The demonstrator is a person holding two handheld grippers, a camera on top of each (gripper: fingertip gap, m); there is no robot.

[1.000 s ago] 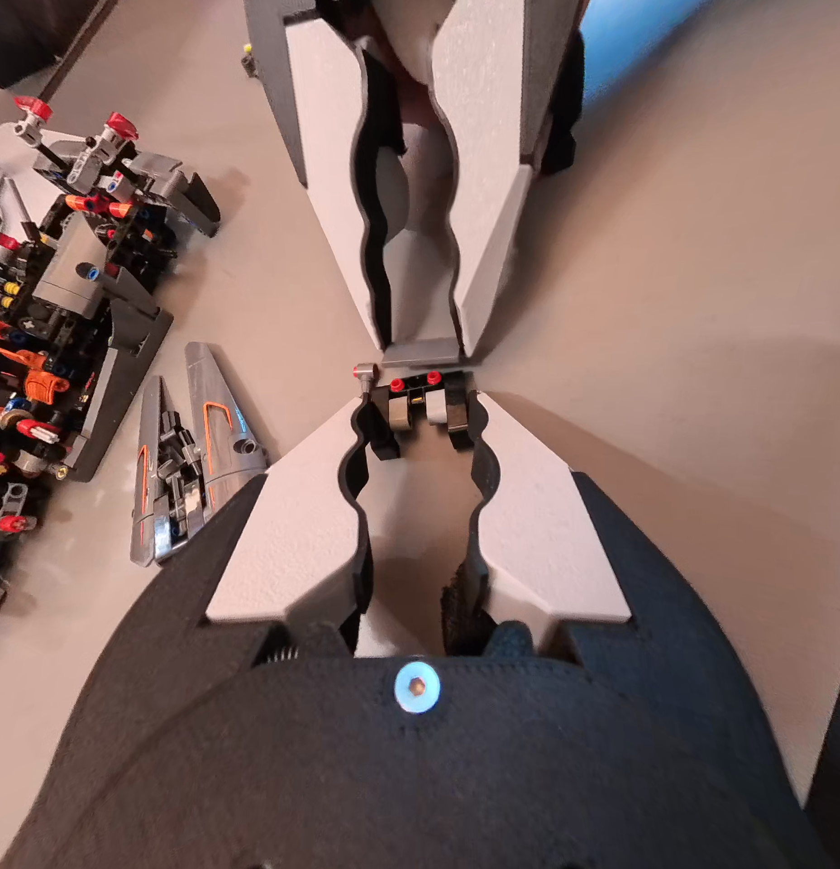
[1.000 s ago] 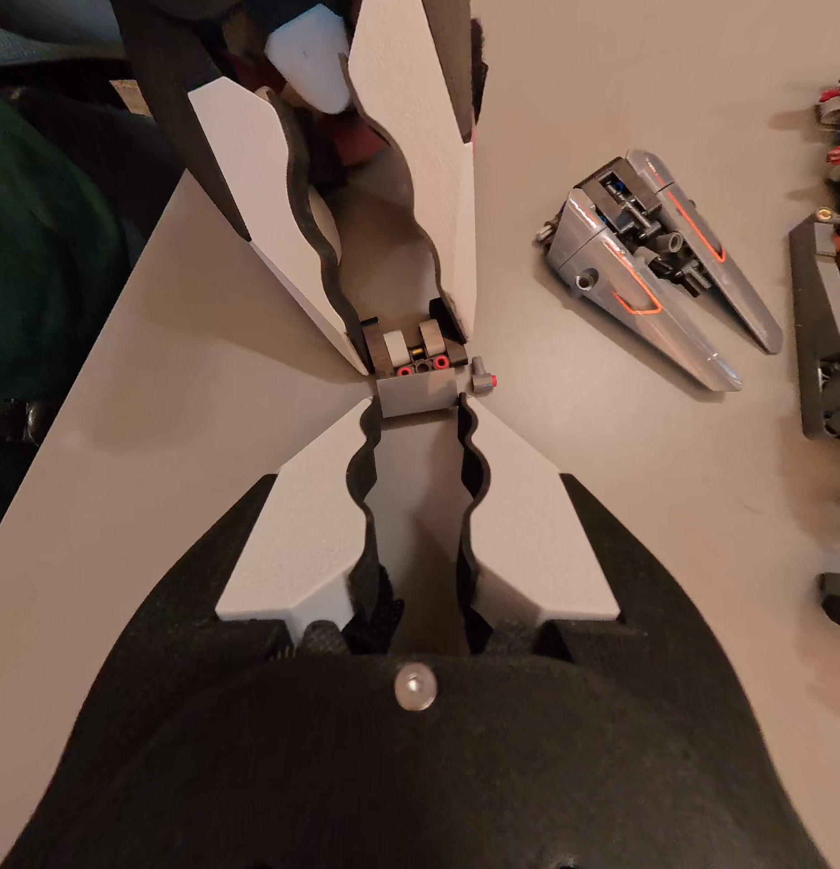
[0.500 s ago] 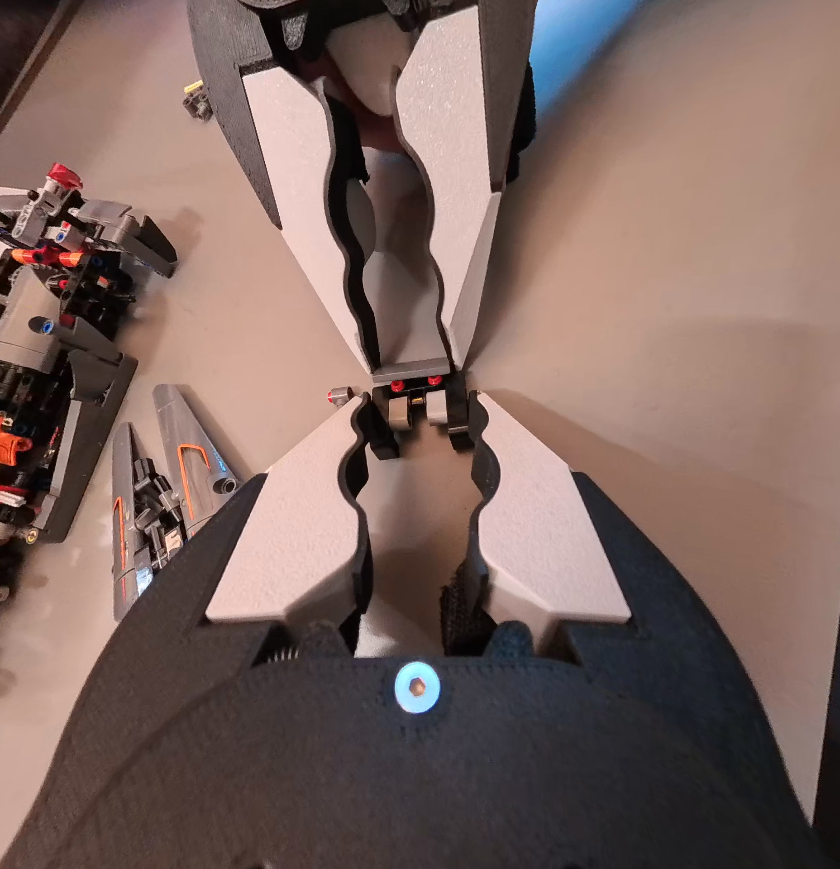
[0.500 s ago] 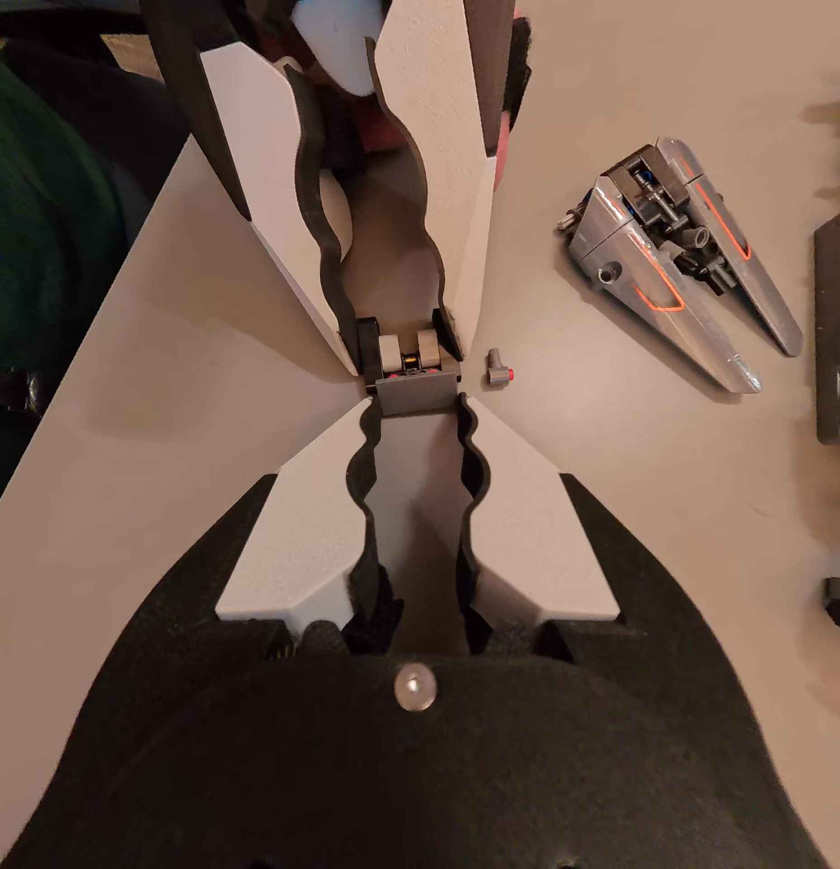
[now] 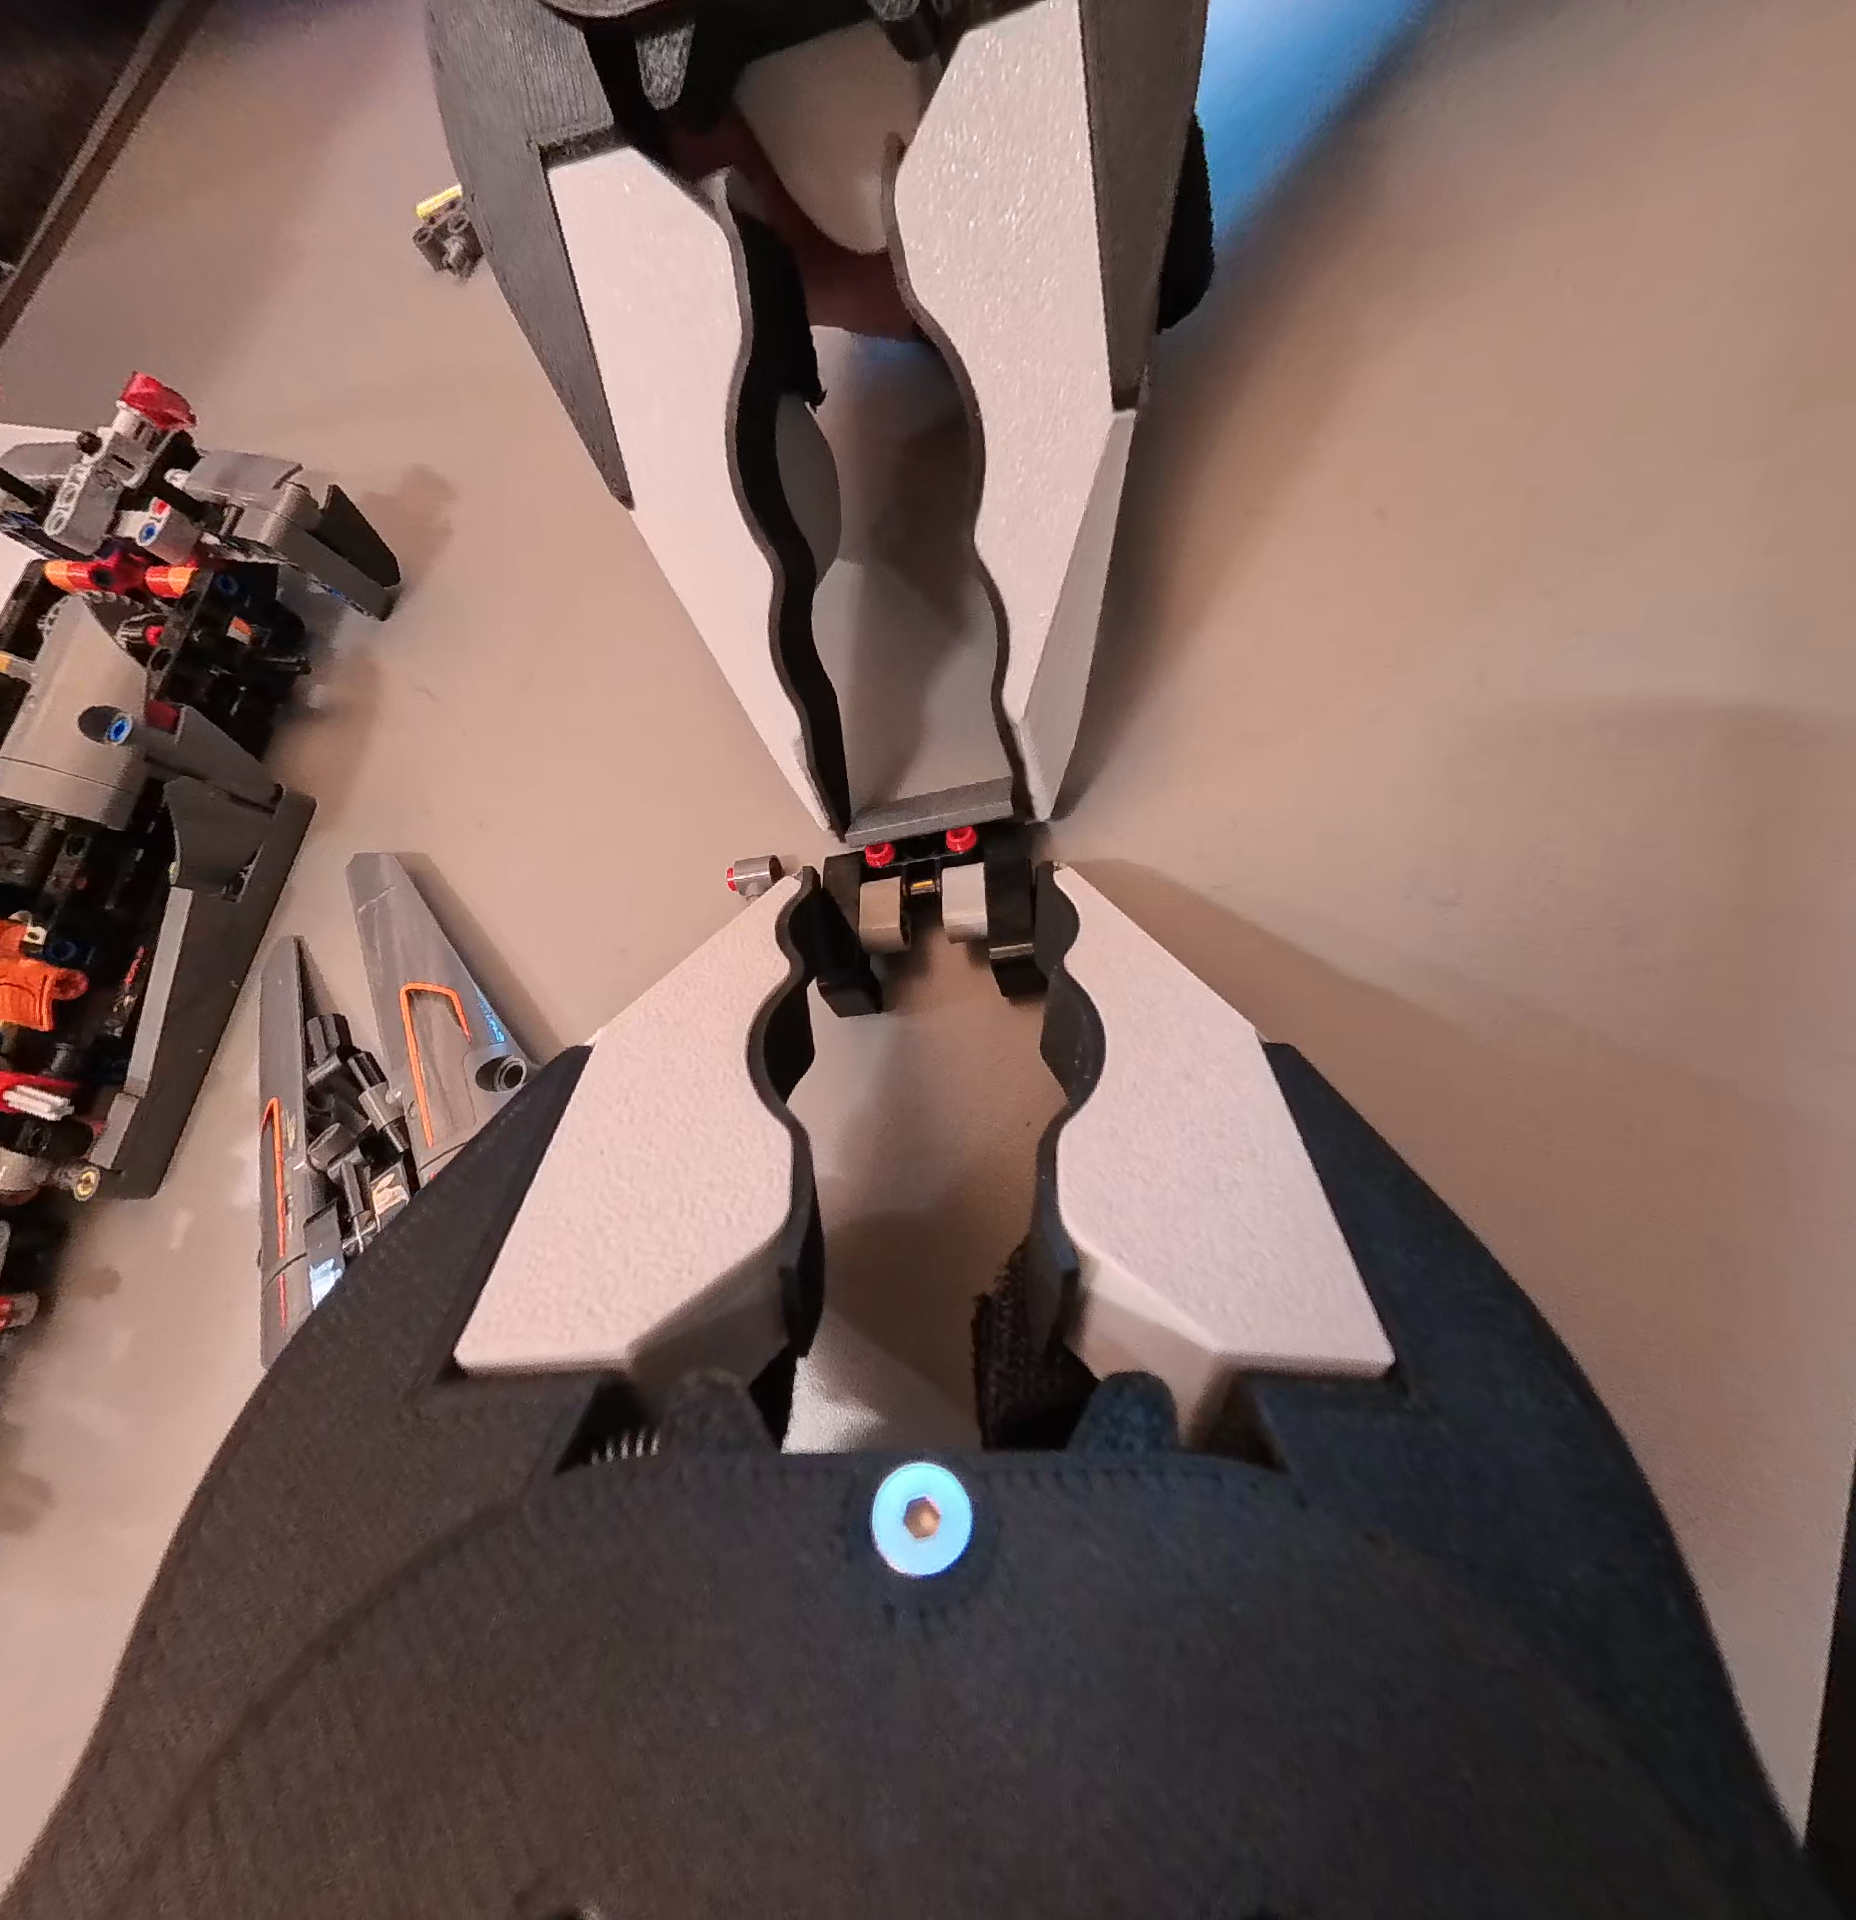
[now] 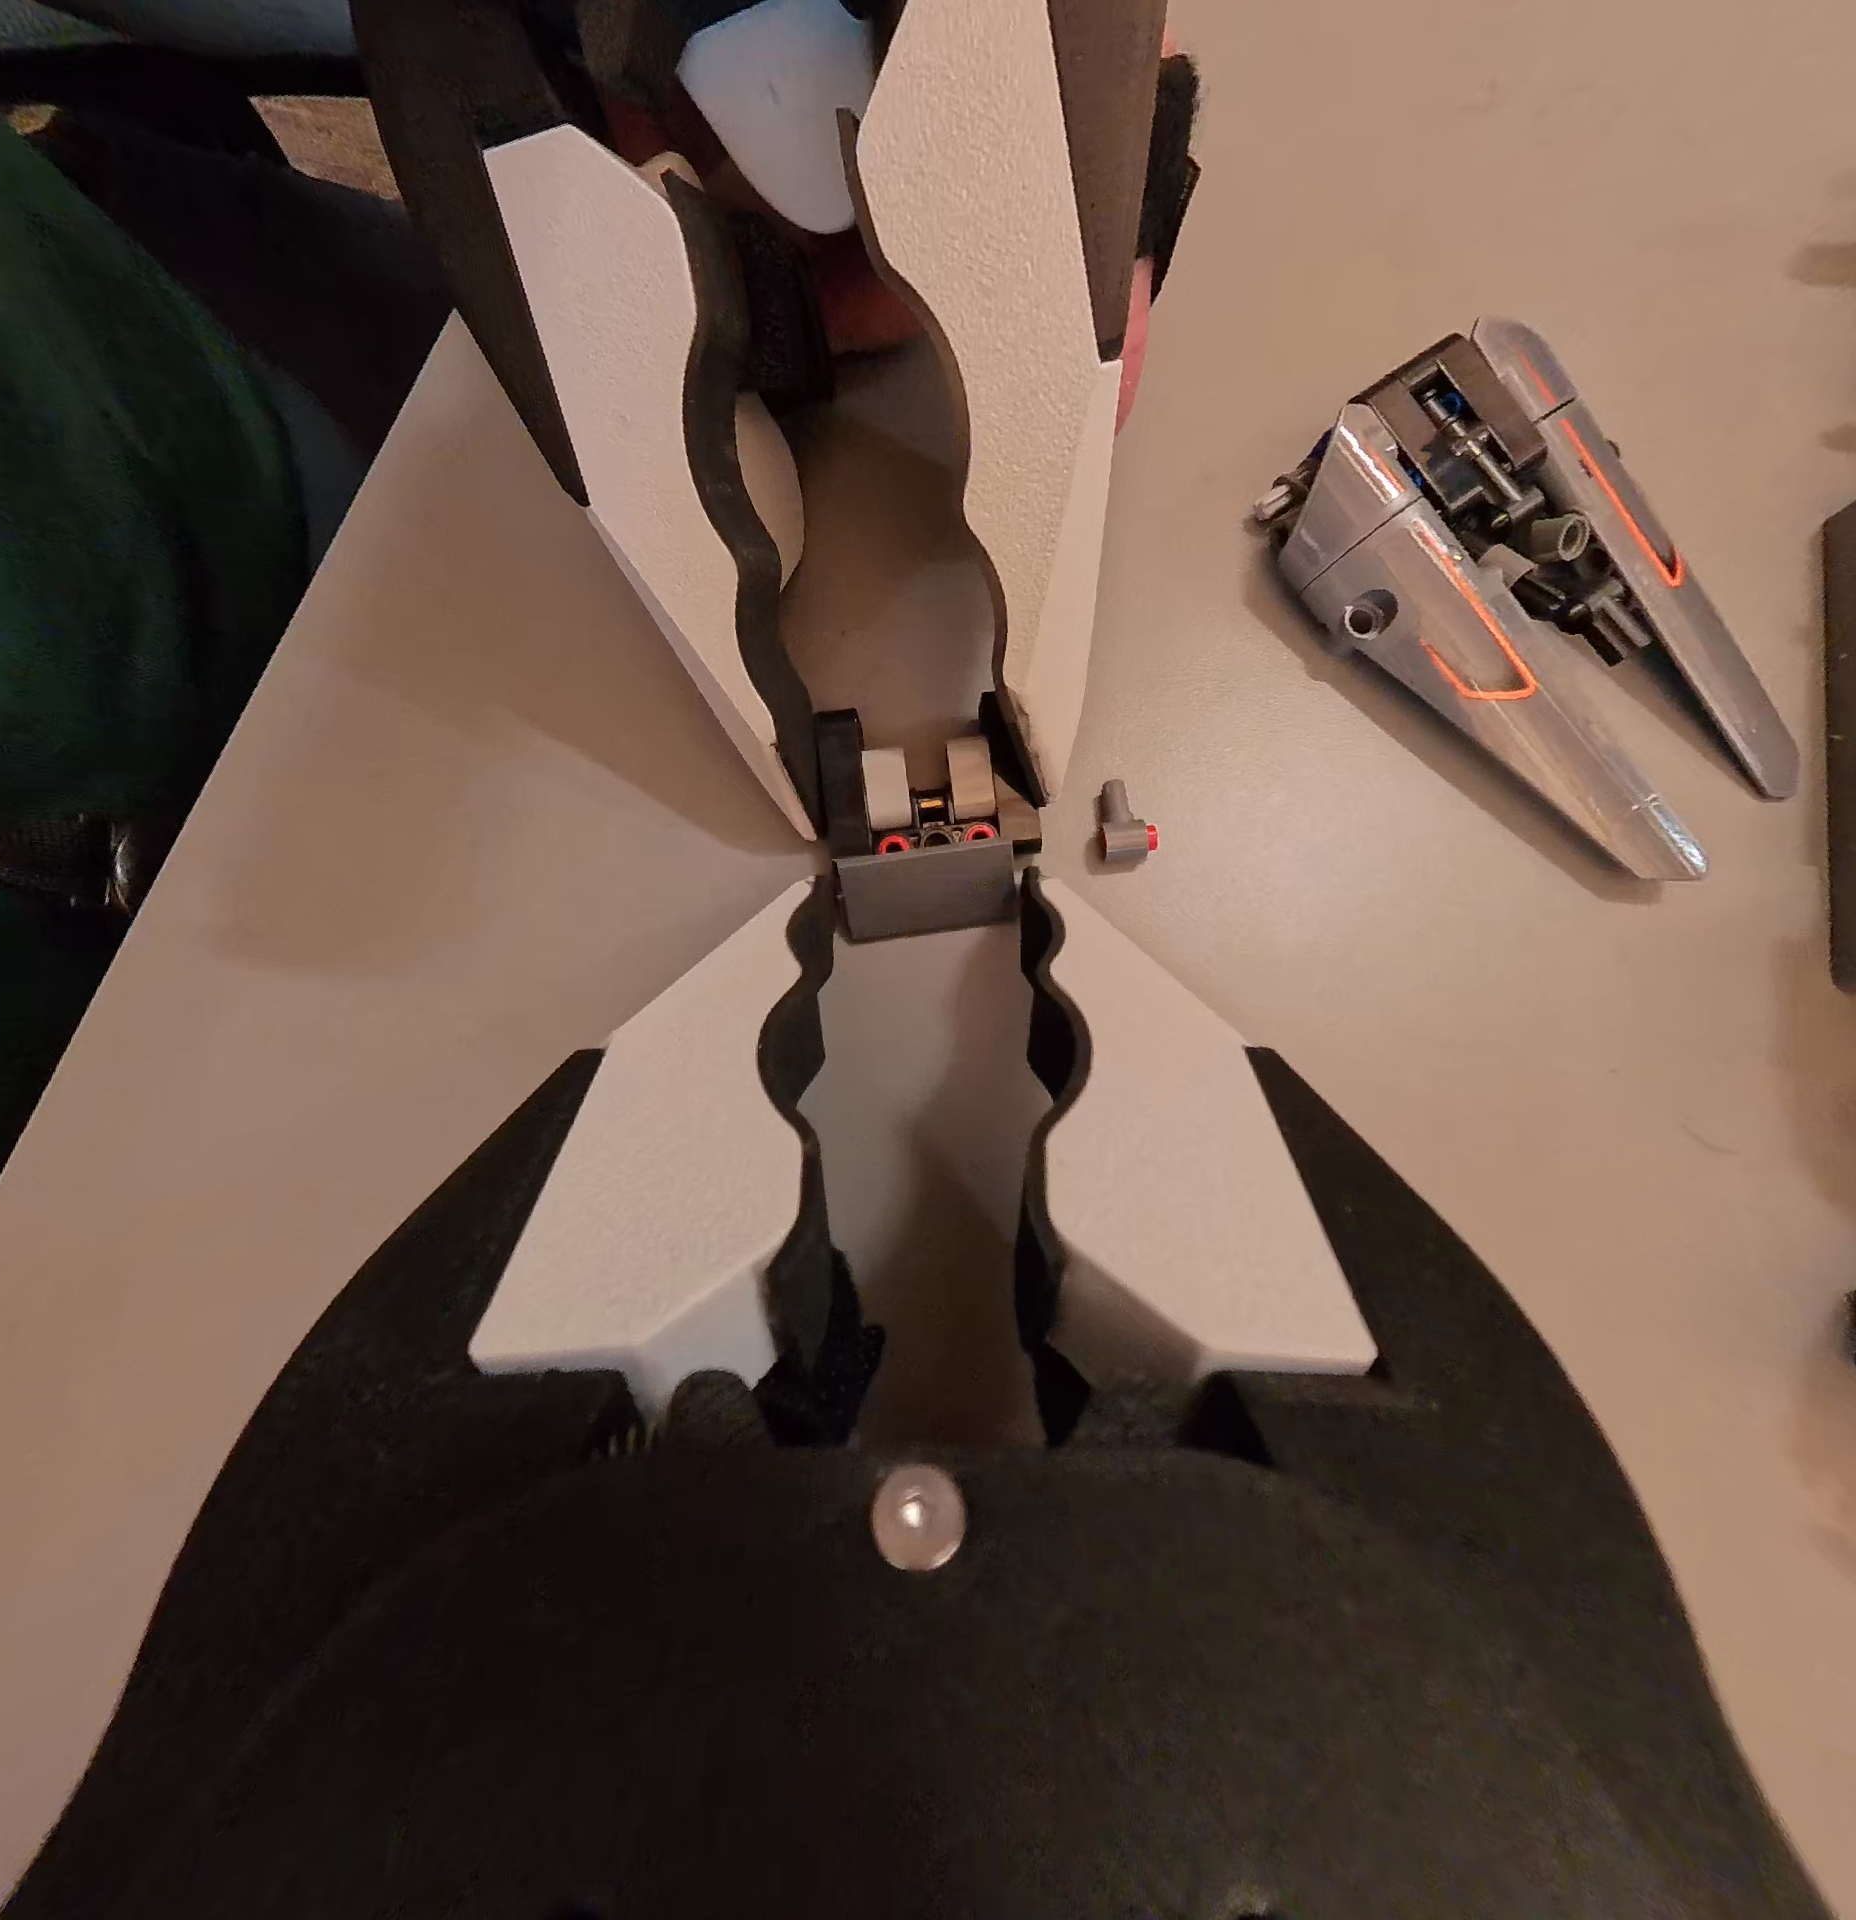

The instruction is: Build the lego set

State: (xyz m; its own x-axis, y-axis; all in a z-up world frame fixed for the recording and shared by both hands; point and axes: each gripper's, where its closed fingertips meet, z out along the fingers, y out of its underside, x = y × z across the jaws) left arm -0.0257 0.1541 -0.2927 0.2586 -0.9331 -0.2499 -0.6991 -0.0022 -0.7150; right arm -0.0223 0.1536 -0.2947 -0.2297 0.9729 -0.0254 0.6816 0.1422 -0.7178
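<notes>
Between both tools (image 5: 926, 914) (image 6: 929, 894) (tips facing): subassembly (image 5: 929, 894)

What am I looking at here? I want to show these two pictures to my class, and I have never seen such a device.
No robot: a person holds a two-finger gripper in each hand, each carrying a camera that looks along its fingers. One picture is from the left gripper, the other from the right gripper; each also shows the other gripper facing it. Both are shut on the same small lego assembly, black and grey with red pins, from opposite ends. On the beige table lie a loose grey pin piece with a red tip, a grey winged section with orange lines and, at the left view's edge, the larger part-built model.
</notes>
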